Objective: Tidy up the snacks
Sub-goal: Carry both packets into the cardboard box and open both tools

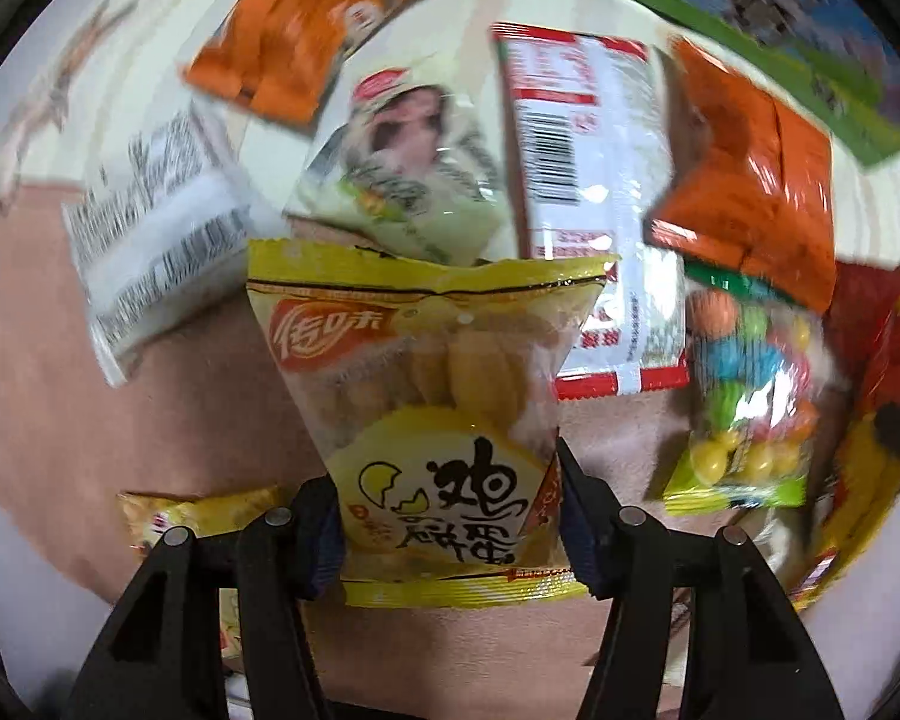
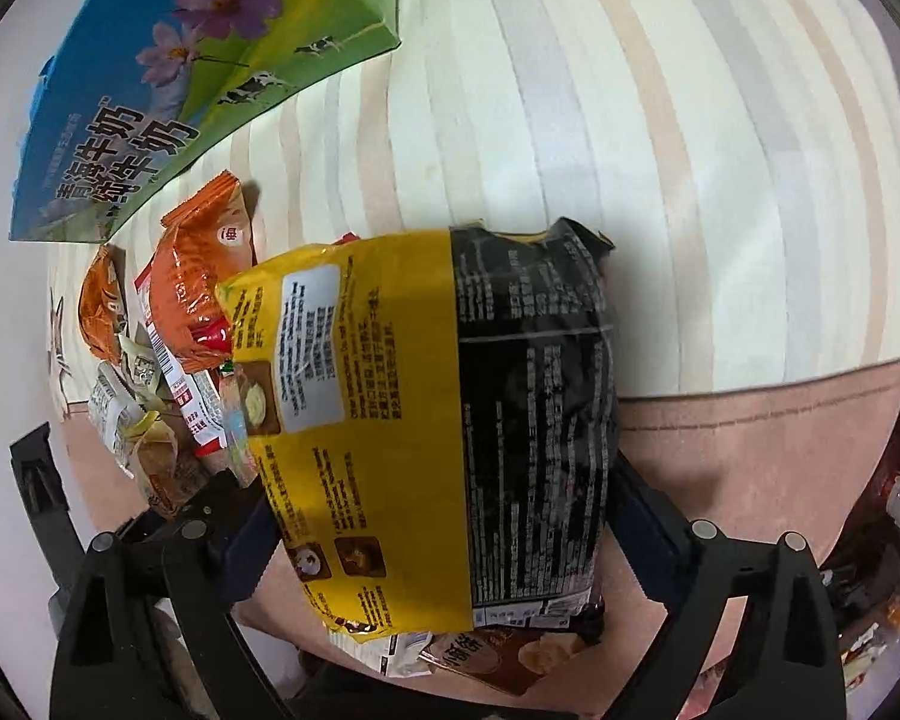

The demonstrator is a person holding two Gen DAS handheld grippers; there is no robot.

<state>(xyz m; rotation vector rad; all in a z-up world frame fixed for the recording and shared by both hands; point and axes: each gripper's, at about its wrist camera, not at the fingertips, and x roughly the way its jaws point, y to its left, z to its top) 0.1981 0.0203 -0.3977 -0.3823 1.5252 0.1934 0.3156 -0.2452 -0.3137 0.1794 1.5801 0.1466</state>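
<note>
My left gripper (image 1: 450,516) is shut on a yellow egg-biscuit packet (image 1: 432,396) and holds it above the pink cloth. Beyond it lie two orange packets (image 1: 756,180), a white-and-red packet (image 1: 588,180), a pale green packet (image 1: 402,168), a white packet (image 1: 156,234) and a clear candy bag (image 1: 750,396). My right gripper (image 2: 444,516) is shut on a large yellow-and-black snack bag (image 2: 450,420), held up over the cloth. The snack pile (image 2: 174,324) shows at the left of the right wrist view.
A blue-and-green milk carton box (image 2: 168,90) stands at the far left on the striped cloth (image 2: 630,150). The pink cloth (image 2: 750,450) covers the near side. More packets (image 2: 498,654) lie under the right gripper. Another yellow packet (image 1: 198,516) lies under the left gripper.
</note>
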